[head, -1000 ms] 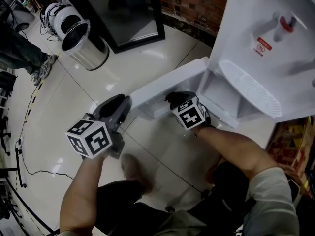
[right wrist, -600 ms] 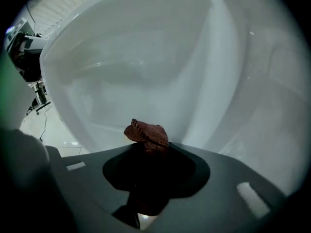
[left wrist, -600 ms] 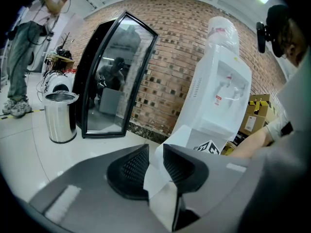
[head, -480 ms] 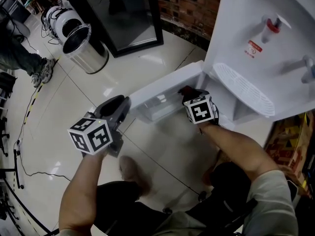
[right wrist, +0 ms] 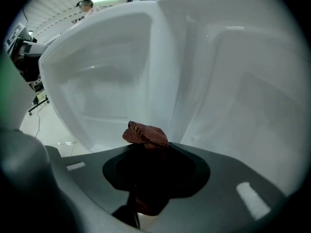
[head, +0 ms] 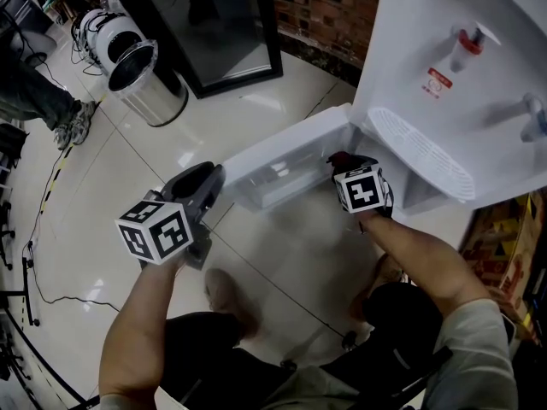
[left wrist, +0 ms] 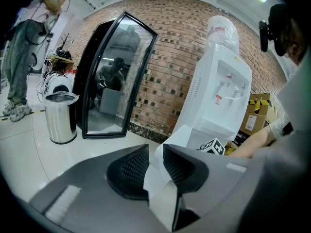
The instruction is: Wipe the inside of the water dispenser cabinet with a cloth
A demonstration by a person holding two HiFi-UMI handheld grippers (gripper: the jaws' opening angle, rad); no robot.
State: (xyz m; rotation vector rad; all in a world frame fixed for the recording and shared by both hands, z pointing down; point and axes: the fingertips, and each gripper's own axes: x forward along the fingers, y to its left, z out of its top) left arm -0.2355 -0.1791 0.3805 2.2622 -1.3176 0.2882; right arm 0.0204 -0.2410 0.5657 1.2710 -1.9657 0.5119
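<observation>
Right gripper (head: 342, 161) shifted rightward — crumpled cloth (right wrist: 146, 134) (nubby, brown), glossy cabinet (right wrist: 233, 91)

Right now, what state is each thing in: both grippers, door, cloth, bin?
left gripper: shut on the cabinet door edge.
cabinet door: swung open.
right gripper: shut on the cloth.
cloth: bunched, tip poking past the jaws.
bin: upright, top open.
</observation>
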